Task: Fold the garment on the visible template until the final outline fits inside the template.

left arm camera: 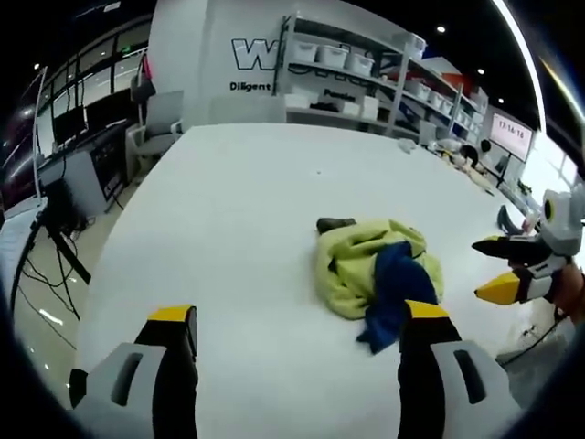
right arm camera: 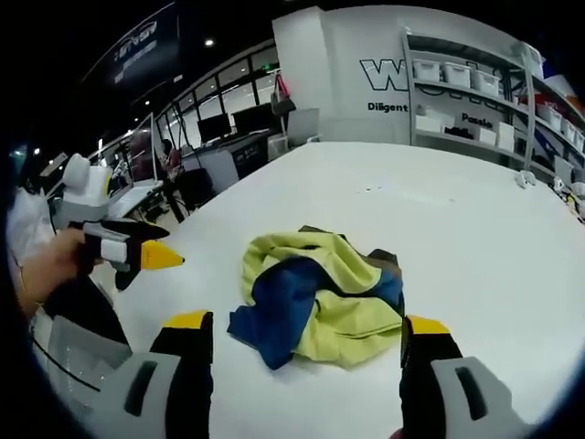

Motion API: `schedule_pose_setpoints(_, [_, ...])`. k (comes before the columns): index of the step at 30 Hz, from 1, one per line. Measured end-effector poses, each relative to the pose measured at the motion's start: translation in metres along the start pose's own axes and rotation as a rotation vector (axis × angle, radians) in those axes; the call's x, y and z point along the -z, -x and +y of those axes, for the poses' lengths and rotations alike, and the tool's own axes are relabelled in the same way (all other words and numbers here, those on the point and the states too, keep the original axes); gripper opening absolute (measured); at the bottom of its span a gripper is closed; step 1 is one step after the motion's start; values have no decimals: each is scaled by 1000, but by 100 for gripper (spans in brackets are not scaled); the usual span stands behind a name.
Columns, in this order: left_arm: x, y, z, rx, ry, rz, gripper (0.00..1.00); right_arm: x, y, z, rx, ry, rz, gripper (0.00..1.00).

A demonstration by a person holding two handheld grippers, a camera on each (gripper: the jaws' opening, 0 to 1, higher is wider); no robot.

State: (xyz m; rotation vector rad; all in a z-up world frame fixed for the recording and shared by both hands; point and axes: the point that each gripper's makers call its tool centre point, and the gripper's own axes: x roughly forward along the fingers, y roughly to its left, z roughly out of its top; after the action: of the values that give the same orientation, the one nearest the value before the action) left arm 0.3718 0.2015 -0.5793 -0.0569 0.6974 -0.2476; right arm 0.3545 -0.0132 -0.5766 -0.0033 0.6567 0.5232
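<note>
A crumpled garment [left arm camera: 379,274], yellow-green with a dark blue part, lies in a heap on the white table [left arm camera: 238,210]. My left gripper [left arm camera: 300,315] stands open just short of it, the heap ahead and to the right between the jaws. The right gripper [left arm camera: 477,269] comes in from the right, open, beside the heap and apart from it. In the right gripper view the garment [right arm camera: 315,297] lies right in front of my open right gripper [right arm camera: 306,322], its near edge between the jaws. The left gripper [right arm camera: 175,247], held by a hand [right arm camera: 46,265], hovers open to the left.
The white table [right arm camera: 475,219] stretches far beyond the heap. Shelves with white bins [left arm camera: 347,64] line the back wall. Chairs [left arm camera: 160,123] and desks with monitors [left arm camera: 73,128] stand past the table's left edge, with cables on the floor [left arm camera: 41,274].
</note>
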Motion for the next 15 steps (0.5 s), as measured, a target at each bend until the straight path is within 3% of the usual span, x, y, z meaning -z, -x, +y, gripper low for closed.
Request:
schedule_pose_setpoints(3, [-3, -11, -1, 8, 20, -17, 78, 0, -11, 1, -6, -3, 5, 75])
schedule_pose_setpoints(15, [5, -60, -11, 34, -22, 44, 69, 6, -44, 7, -47, 1, 28, 57])
